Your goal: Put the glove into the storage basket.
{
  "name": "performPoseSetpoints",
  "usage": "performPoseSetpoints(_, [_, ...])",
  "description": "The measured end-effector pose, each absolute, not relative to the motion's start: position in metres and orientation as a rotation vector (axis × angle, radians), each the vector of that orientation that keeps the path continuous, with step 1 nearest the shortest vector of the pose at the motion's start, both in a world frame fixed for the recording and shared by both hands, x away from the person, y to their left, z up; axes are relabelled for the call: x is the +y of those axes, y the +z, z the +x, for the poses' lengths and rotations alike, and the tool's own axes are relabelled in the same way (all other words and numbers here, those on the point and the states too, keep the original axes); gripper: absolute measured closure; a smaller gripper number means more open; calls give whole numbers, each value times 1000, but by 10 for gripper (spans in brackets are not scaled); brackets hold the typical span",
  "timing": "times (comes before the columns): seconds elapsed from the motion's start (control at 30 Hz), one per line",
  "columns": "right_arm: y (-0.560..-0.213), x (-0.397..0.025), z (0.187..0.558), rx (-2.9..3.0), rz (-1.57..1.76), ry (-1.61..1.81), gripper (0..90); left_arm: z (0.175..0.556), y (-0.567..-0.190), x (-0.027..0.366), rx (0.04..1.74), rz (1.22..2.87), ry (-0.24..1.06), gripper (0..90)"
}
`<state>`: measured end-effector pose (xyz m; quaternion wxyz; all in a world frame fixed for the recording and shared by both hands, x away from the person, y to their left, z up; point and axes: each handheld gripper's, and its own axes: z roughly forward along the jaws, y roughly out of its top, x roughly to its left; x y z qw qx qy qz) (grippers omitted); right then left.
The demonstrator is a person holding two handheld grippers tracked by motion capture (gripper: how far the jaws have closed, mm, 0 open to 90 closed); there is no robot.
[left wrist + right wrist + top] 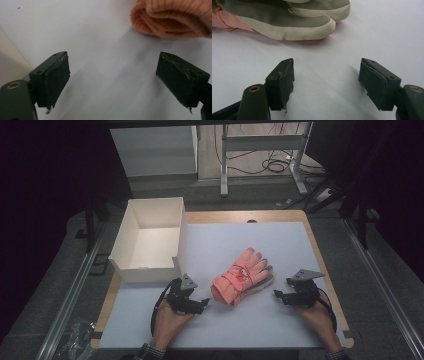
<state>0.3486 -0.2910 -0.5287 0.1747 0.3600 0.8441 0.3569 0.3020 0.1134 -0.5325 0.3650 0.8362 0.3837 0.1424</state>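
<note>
A pair of pink gloves lies stacked near the middle of the white mat that covers the wooden table, fingers pointing away from the person and to the right, knitted cuffs towards the near left. The upper glove shows its pink back with a small red patch; the one beneath pokes out along the right edge, cream with a grey grip texture.

The left gripper rests low over the mat just beside the cuff end, held in the person's left hand. In the left gripper view its jaws stand wide apart with bare mat between them, and the ribbed pink cuff sits ahead and to the right, not touched by either pad.

The right gripper is on the other side of the gloves, near their finger side, in the person's right hand. Its jaws too are spread apart and hold nothing. In the right gripper view the grey-and-cream palm side of the lower glove lies just ahead of the pads, apart from them.

An open white cardboard box sits at the far left of the table, partly over the mat's left edge, well apart from the gloves
</note>
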Motion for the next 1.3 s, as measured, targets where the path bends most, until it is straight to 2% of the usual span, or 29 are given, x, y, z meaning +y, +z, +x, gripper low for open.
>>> performPoseSetpoints(0.3, [-529, -291, 349, 2392, 1020, 1012, 285, 305, -531, 113, 984, 2126, 285, 76])
performPoseSetpoints(0.53, [-529, -291, 348, 2391, 1018, 1012, 285, 306, -516, 112, 977, 2098, 222, 60])
performPoseSetpoints(0.97, [-529, -291, 348, 2391, 1016, 1010, 285, 311, -492, 105, 949, 2116, 200, 55])
performPoseSetpoints(1.3, [-529, -291, 348, 2390, 1015, 1011, 285, 322, -481, 85, 908, 2137, 161, 0])
